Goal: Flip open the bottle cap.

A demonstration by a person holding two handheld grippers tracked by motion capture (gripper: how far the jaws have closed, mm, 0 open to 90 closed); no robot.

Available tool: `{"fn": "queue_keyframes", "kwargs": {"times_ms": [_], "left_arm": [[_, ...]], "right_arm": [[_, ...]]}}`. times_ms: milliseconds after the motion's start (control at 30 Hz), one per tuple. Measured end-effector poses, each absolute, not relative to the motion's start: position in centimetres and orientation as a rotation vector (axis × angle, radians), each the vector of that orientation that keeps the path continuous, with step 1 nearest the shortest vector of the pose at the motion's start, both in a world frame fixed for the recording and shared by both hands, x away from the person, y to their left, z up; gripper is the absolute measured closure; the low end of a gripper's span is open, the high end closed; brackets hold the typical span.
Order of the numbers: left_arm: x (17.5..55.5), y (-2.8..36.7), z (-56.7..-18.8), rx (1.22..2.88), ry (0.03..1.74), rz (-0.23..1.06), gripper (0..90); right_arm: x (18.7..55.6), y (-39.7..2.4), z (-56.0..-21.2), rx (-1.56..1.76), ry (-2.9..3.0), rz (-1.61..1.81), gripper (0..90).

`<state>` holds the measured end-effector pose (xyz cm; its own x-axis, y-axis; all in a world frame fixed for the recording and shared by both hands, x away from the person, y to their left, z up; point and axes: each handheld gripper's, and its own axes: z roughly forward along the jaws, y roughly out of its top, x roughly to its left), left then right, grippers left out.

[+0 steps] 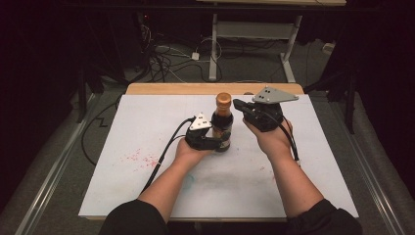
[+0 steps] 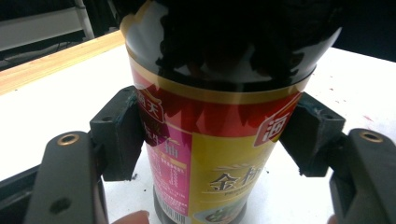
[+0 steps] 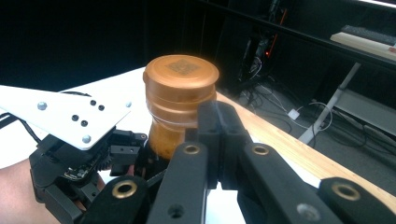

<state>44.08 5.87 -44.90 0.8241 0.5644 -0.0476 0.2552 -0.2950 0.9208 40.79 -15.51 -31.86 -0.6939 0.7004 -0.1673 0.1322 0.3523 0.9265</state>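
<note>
1. Bottle [image 1: 223, 122] stands upright near the middle of the white worktop [image 1: 147, 132], a little toward the far edge; dark contents, red, pink and yellow label, copper-coloured cap [image 1: 223, 99].
2. Left gripper [image 1: 208, 139] sits low beside the bottle, resting at worktop level. Its fingers [image 2: 119, 135] are clamped on the bottle's lower body, one pad pressed against each side of the label, as the left gripper view shows.
3. Right gripper [image 1: 240, 104] hangs above the worktop, just right of the bottle's neck, pointing toward the cap. Its fingers [image 3: 219, 135] are closed together with nothing between them; in the right gripper view they sit just beside the cap [image 3: 181, 88], contact unclear.
4. Red specks [image 1: 139, 159] dot the worktop's left part, well apart from the bottle.
5. Wooden edge [image 1: 171, 88] runs along the worktop's far side.
</note>
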Motion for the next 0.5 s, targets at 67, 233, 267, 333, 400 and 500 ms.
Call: {"fn": "queue_keyframes", "kwargs": {"times_ms": [67,233,267,333,400,500], "left_arm": [[44.06,5.85,-44.89,1.888,0.617,0.347,28.6],[44.03,5.85,-44.87,1.891,0.615,0.353,28.6],[44.04,5.86,-44.87,1.890,0.616,0.350,28.6],[44.04,5.85,-44.87,1.890,0.616,0.350,28.6],[44.03,5.83,-44.87,1.891,0.615,0.353,28.5],[44.04,5.84,-44.88,1.891,0.615,0.352,28.6]], "right_arm": [[40.85,-15.37,-31.81,0.714,2.076,1.330,90.0],[40.88,-15.12,-31.74,0.710,2.084,1.322,90.0],[40.88,-15.08,-31.73,0.704,2.084,1.319,90.0],[40.86,-15.05,-31.66,0.704,2.089,1.310,90.0],[40.90,-15.03,-31.58,0.706,2.089,1.311,90.0],[40.94,-15.00,-31.45,0.697,2.091,1.307,90.0]]}}
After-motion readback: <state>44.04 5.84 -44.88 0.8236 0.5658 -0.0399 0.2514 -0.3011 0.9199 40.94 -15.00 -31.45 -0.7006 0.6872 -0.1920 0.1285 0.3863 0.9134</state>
